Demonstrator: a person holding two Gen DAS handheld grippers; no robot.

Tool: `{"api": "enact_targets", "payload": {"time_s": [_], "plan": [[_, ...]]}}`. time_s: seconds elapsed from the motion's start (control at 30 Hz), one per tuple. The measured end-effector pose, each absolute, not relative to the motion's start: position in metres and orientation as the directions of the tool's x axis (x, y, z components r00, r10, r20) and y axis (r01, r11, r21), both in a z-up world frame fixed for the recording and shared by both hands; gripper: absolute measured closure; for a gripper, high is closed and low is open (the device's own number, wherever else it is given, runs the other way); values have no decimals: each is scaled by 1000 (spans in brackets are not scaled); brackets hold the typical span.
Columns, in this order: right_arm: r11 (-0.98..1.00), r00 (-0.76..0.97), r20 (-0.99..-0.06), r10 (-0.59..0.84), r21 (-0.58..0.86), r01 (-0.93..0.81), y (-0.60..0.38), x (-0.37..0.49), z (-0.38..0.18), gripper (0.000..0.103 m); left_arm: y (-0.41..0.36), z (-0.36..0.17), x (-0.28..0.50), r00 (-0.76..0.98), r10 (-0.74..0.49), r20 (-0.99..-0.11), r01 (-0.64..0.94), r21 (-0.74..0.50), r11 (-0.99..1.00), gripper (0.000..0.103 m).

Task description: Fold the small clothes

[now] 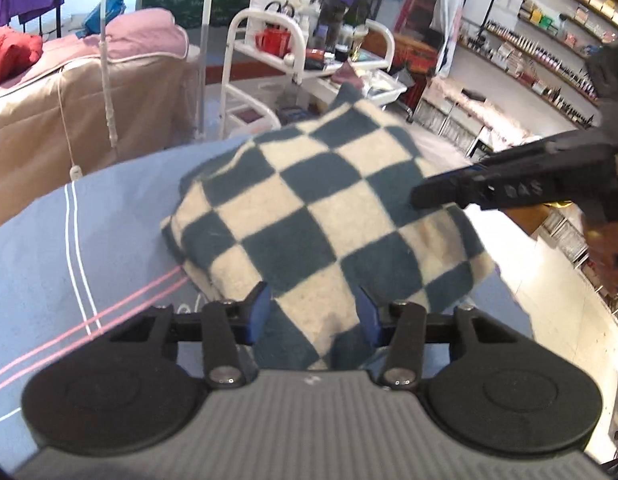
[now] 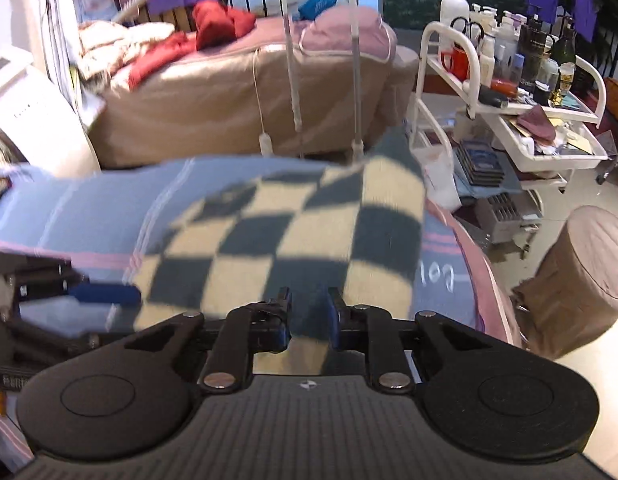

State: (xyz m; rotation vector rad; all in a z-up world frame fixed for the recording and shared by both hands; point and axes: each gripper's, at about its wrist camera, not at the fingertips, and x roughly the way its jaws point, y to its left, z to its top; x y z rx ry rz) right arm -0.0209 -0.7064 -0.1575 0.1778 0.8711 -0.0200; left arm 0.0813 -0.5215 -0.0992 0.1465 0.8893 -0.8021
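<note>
A blue-and-cream checkered cloth (image 1: 309, 208) lies bunched on a blue striped sheet (image 1: 41, 248), partly raised at its far corner. My left gripper (image 1: 315, 312) has its blue pads either side of the cloth's near edge, jaws still apart. My right gripper (image 2: 309, 312) is closed narrowly on another edge of the same cloth (image 2: 293, 232). The right gripper's fingers (image 1: 449, 192) rest on the cloth's right side in the left wrist view. The left gripper's blue pad (image 2: 105, 294) shows at the cloth's left edge in the right wrist view.
A white trolley (image 1: 309, 64) loaded with bottles stands beyond the table. A tan-covered bed (image 1: 89, 100) with pink and red bedding is at the back left. Shelves of small bottles (image 1: 549, 60) line the right wall. A brown covered stool (image 2: 581, 280) stands at right.
</note>
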Motion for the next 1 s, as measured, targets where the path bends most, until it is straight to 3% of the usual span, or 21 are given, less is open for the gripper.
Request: {"api": "enact_targets", "payload": {"time_s": [0.13,0.33,0.43,0.5,0.6,1.0], "plan": [[982,643,-765,31,143,123,-708,-23,-164,77,-531,-109,81,361,-528,-769,680,-170,713,53],[976,635,-772,4,141,165,-699,-25,-168,69,-541,-109,85,350,-515,-782,690,-157,707,38],[967,643,-766,-7,159,200,-695,-28,-165,49,-541,-99,86,362,-514,-778,677,-159,718,17],[963,647,-762,-26,154,221,-691,-31,-160,21,-538,-90,84,389,-516,-763,672,-149,725,8],[961,656,-751,-68,127,246,-682,-35,-150,1,-536,-77,80,419,-513,-749,680,-115,724,0],[942,592,-787,-173,43,332,-637,-59,-98,0,-518,-22,62,474,-360,-803,651,45,758,0]]}}
